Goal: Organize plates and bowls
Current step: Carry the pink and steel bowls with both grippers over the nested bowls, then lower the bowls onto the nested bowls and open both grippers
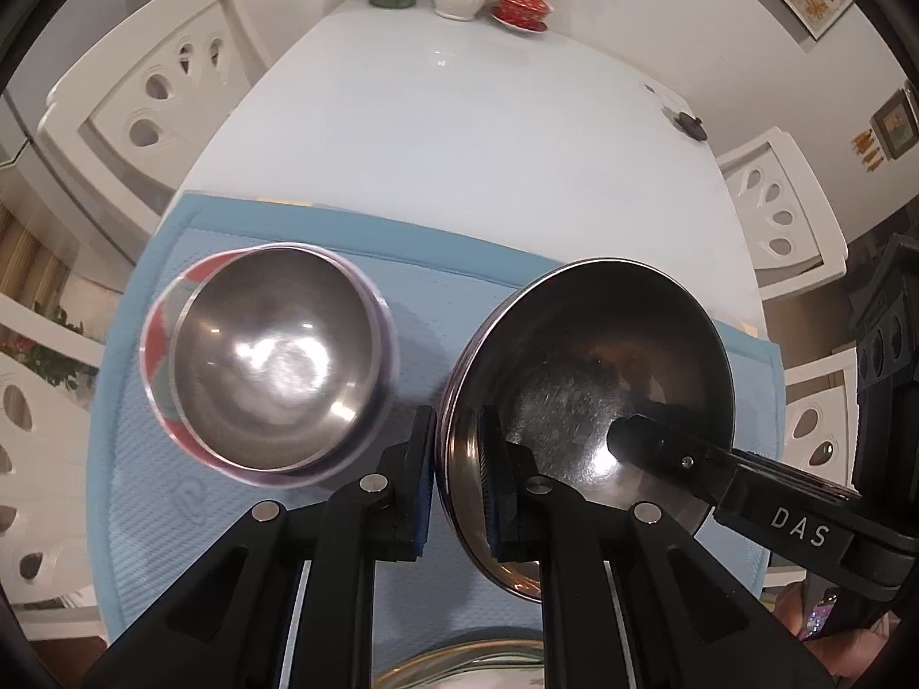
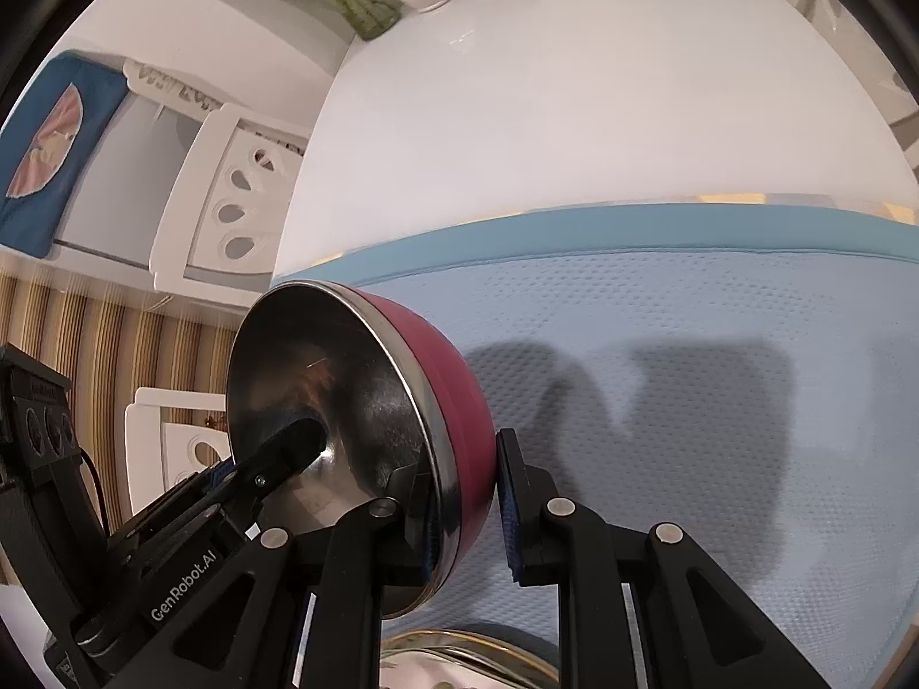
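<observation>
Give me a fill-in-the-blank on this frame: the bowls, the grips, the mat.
1. Both grippers, left gripper and right gripper, pinch the rim of one ____-sided steel bowl.
2. The mat under the bowls is light ____.
3. A second bowl sits on the mat, held by ____ gripper.

Missing: red; blue; neither

My black tools [image 1: 456, 476] [image 2: 468, 508] have dark blue pads, and the bowl [image 2: 367, 425] I hold is silver steel inside, dark pink outside. Beneath lies a light blue dimpled mat [image 2: 689, 316] with a darker blue border, on my white table [image 1: 459, 126].
</observation>
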The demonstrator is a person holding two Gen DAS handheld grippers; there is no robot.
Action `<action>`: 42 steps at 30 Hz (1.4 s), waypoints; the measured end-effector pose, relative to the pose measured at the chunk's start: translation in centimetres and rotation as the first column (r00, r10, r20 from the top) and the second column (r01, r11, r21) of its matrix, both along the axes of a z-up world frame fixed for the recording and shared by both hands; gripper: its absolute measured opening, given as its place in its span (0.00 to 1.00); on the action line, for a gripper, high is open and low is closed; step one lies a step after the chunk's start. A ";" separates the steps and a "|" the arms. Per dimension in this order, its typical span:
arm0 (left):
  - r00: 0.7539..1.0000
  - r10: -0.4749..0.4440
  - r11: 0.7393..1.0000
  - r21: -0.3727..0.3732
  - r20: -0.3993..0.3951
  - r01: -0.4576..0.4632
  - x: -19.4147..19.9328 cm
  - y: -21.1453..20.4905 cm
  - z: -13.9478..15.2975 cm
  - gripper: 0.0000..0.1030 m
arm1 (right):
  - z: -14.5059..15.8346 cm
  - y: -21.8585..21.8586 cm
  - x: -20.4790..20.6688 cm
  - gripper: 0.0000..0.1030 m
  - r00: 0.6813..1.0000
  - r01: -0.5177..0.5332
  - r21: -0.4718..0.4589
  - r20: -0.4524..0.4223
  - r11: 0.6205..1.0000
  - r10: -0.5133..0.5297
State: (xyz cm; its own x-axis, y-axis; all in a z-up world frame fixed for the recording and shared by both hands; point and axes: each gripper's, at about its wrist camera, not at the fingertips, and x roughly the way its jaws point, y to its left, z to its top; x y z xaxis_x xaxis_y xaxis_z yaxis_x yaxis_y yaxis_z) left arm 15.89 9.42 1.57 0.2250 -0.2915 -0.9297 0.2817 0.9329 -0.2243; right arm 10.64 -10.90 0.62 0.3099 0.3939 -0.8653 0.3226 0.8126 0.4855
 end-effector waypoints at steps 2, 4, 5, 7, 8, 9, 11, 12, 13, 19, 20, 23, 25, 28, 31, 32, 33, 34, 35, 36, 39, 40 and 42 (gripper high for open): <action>1.000 0.005 1.000 -0.004 -0.001 -0.005 0.3 0.9 0.1 0.10 | 0.0 0.9 0.5 0.16 1.000 -0.003 0.000 -0.001 1.000 0.003; 1.000 0.011 1.000 -0.010 0.000 -0.011 0.7 1.7 0.1 0.10 | 0.0 1.8 1.0 0.16 1.000 -0.010 -0.004 -0.001 1.000 0.010; 1.000 0.013 1.000 -0.010 0.000 -0.013 0.8 2.1 0.2 0.10 | 0.1 2.1 1.1 0.16 1.000 -0.013 -0.006 0.001 1.000 0.013; 1.000 0.015 1.000 -0.011 0.003 -0.015 1.2 2.9 0.4 0.10 | 0.3 2.8 1.6 0.16 1.000 -0.018 -0.008 0.004 1.000 0.018; 1.000 0.016 1.000 -0.012 0.005 -0.016 1.4 3.2 0.5 0.10 | 0.5 3.2 1.9 0.16 1.000 -0.019 -0.008 0.006 1.000 0.019; 1.000 0.018 1.000 -0.014 0.006 -0.017 1.6 3.6 0.6 0.10 | 0.7 3.6 2.2 0.16 1.000 -0.021 -0.010 0.011 1.000 0.021; 1.000 0.024 1.000 -0.015 0.008 -0.024 2.2 4.4 0.9 0.10 | 1.1 4.3 2.8 0.16 1.000 -0.025 -0.014 0.017 1.000 0.026; 1.000 0.027 1.000 -0.015 0.009 -0.027 2.4 4.7 1.0 0.11 | 1.3 4.7 3.1 0.17 0.999 -0.029 -0.015 0.021 0.999 0.029; 0.999 0.032 0.999 -0.015 0.012 -0.031 2.8 5.2 1.1 0.10 | 1.4 5.0 3.3 0.17 0.999 -0.032 -0.015 0.023 0.999 0.032; 0.999 0.049 0.999 -0.020 0.019 -0.049 4.5 7.4 1.5 0.10 | 1.8 7.3 5.3 0.17 0.998 -0.051 -0.018 0.031 0.999 0.051; 0.999 0.050 0.999 -0.020 0.019 -0.050 4.8 7.7 1.4 0.10 | 1.8 7.6 5.5 0.17 0.998 -0.052 -0.018 0.032 0.998 0.053; 0.998 0.062 0.998 -0.019 0.017 -0.062 5.5 8.8 1.3 0.10 | 1.5 8.7 6.4 0.17 0.997 -0.066 -0.019 0.028 0.998 0.066; 0.998 0.068 0.997 -0.021 0.012 -0.068 5.9 9.3 1.0 0.10 | 1.3 9.4 6.9 0.17 0.997 -0.073 -0.017 0.024 0.997 0.073; 0.997 0.073 0.997 -0.020 0.001 -0.073 6.5 10.2 0.4 0.11 | 0.9 10.4 7.5 0.17 0.996 -0.082 -0.020 0.016 0.996 0.083; 0.997 0.072 0.997 -0.021 -0.011 -0.072 6.9 10.8 -0.3 0.10 | 0.4 11.1 8.1 0.17 0.996 -0.085 -0.022 0.005 0.996 0.085; 0.997 0.072 0.997 -0.022 -0.015 -0.072 7.1 11.1 -0.5 0.10 | 0.2 11.3 8.2 0.17 0.996 -0.086 -0.021 0.001 0.996 0.086; 0.997 0.073 0.997 -0.022 -0.017 -0.073 7.2 11.3 -0.6 0.10 | 0.0 11.5 8.4 0.17 0.996 -0.089 -0.021 -0.006 0.996 0.089; 0.997 0.072 0.997 -0.023 -0.021 -0.072 7.3 11.5 -0.9 0.11 | -0.1 11.7 8.5 0.17 0.996 -0.091 -0.021 -0.010 0.996 0.090; 0.997 0.072 0.997 -0.024 -0.025 -0.073 7.4 11.7 -1.0 0.11 | -0.3 11.8 8.7 0.17 0.996 -0.091 -0.021 -0.013 0.996 0.091; 0.997 0.072 0.997 -0.025 -0.028 -0.073 7.5 11.8 -1.3 0.11 | -0.4 12.0 8.8 0.17 0.996 -0.091 -0.021 -0.017 0.996 0.090; 0.997 0.071 0.997 -0.022 -0.035 -0.071 7.7 12.1 -1.7 0.10 | -0.9 12.4 9.1 0.17 0.996 -0.090 -0.023 -0.029 0.996 0.090; 0.997 0.071 0.997 -0.023 -0.039 -0.072 7.8 12.2 -1.9 0.10 | -1.1 12.5 9.2 0.17 0.995 -0.091 -0.024 -0.032 0.996 0.091; 0.997 0.068 0.997 -0.027 -0.044 -0.070 7.9 12.4 -2.2 0.10 | -1.4 12.6 9.4 0.17 0.995 -0.091 -0.025 -0.038 0.996 0.090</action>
